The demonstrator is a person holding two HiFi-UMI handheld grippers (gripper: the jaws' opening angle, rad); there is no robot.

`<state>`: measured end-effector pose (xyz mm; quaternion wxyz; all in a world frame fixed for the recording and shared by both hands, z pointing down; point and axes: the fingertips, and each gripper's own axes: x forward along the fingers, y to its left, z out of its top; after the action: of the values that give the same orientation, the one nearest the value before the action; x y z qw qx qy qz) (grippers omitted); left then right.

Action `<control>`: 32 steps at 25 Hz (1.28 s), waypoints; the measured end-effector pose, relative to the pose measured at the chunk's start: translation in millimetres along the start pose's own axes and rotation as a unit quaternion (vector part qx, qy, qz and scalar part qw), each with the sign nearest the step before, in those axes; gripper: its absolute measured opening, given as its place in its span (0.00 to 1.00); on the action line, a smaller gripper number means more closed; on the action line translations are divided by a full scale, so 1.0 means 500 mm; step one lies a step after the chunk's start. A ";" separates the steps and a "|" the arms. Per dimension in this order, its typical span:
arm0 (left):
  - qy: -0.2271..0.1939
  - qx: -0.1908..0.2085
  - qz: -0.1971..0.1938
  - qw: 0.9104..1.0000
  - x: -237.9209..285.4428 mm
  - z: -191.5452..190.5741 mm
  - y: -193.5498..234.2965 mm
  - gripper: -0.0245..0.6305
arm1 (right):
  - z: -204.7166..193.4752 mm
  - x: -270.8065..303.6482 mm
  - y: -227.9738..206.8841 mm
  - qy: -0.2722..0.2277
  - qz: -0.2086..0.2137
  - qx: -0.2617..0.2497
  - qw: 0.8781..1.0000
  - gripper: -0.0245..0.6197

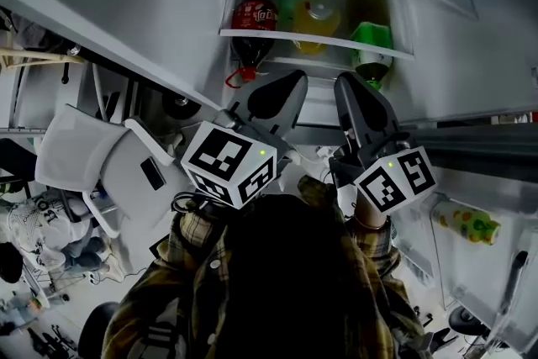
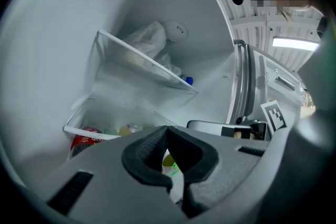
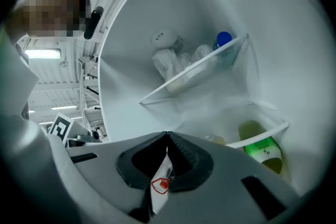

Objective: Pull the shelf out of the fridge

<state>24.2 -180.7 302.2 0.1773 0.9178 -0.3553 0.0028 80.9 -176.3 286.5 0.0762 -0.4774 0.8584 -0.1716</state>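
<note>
Pointing at shelf point(image 1: 286, 35) just ahead: left gripper point(image 1: 294, 80), right gripper point(image 1: 345, 84), jaws together.

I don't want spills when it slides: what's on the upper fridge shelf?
Crumpled plastic bags and a blue-capped bottle lie on the shelf. Whatever is behind the bags is covered.

Head view is dim and bluish; gripper views bulge, corners black; fridge point(image 2: 63, 34) walls evenly lit; ceiling light strip point(image 2: 294, 43) glares.

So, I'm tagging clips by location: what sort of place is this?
Likely a lab or workshop: an open fridge with drink bottles, a white chair beside it, a ribbed ceiling with a strip light.
</note>
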 end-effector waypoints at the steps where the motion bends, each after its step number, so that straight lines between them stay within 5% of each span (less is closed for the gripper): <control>1: -0.002 -0.001 0.001 1.000 0.005 0.003 0.000 0.04 | 0.004 0.002 -0.001 0.001 0.004 -0.001 1.000 0.07; 12: -0.016 -0.011 0.011 1.000 0.049 0.019 0.007 0.04 | 0.012 0.027 -0.027 0.012 0.032 0.005 0.999 0.07; 27: -0.027 -0.051 0.011 0.998 0.082 0.008 0.024 0.04 | 0.005 0.030 -0.078 0.014 0.019 0.010 1.000 0.07; 32: -0.030 -0.060 0.015 0.998 0.084 0.007 0.031 0.11 | -0.006 0.036 -0.086 0.027 0.026 0.023 0.999 0.07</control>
<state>45.0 -219.7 309.4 0.2214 0.8995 -0.3741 -0.0437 104.7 -211.6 305.5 0.0683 -0.4480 0.8683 -0.2017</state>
